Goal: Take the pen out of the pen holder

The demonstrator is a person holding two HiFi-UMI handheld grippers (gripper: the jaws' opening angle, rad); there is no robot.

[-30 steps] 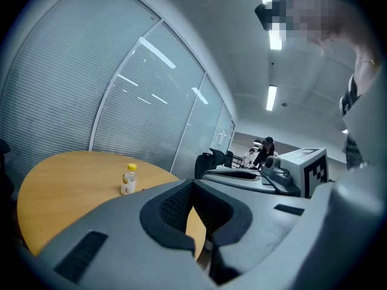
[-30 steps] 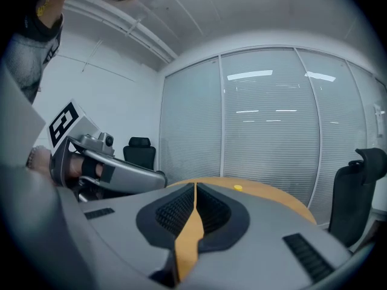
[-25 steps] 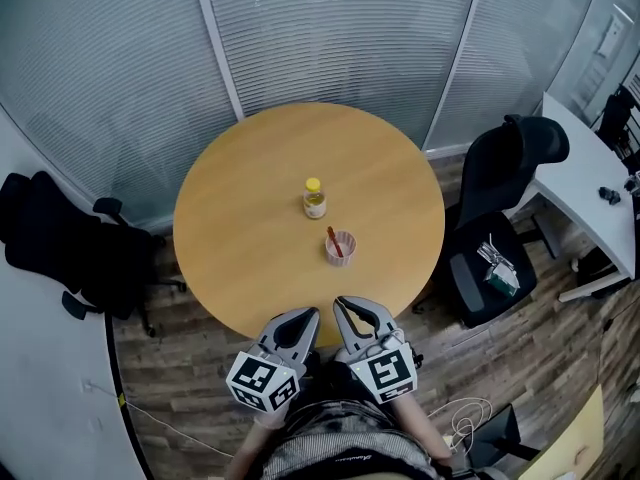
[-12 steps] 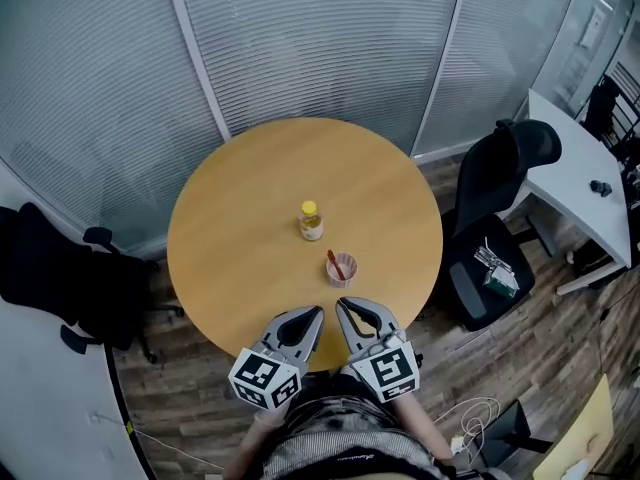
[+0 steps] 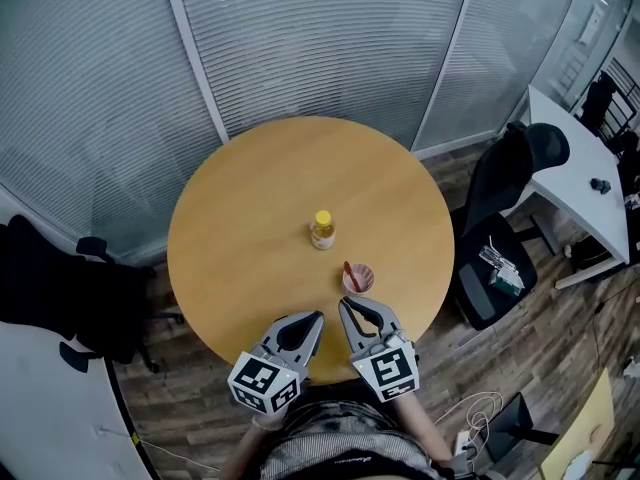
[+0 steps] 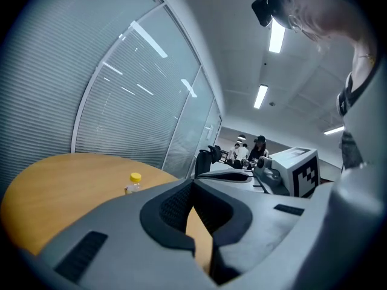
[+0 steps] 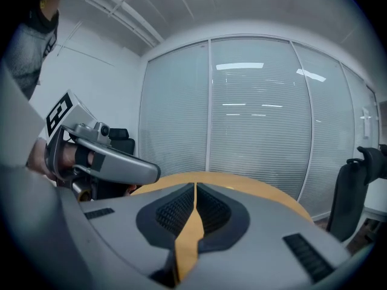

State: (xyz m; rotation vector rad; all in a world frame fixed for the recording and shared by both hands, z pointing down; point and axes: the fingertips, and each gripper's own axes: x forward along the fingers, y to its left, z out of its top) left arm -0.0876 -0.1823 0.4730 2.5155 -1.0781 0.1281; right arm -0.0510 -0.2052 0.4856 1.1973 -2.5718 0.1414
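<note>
A small pink pen holder (image 5: pixel 358 280) stands on the round wooden table (image 5: pixel 250 228), near its front edge, with a reddish pen (image 5: pixel 349 271) leaning in it. Both grippers hover side by side just over that front edge. My left gripper (image 5: pixel 317 317) is shut and empty, left of the holder. My right gripper (image 5: pixel 343 304) is also shut and empty, its tip a short way in front of the holder. In the left gripper view the jaws (image 6: pixel 193 185) meet at the tips. The right gripper view shows the same at its jaws (image 7: pixel 195 186); the holder is hidden in both.
A clear bottle with a yellow cap (image 5: pixel 322 230) stands mid-table, also in the left gripper view as the bottle (image 6: pixel 133 183). Black office chairs sit at the left (image 5: pixel 50 283) and right (image 5: pixel 510 218). A white desk (image 5: pixel 575 173) is far right. Glass walls with blinds lie behind.
In the head view the table, bottle and pen holder have slid right and nearer to the grippers. Both grippers stay shut, side by side at the front edge.
</note>
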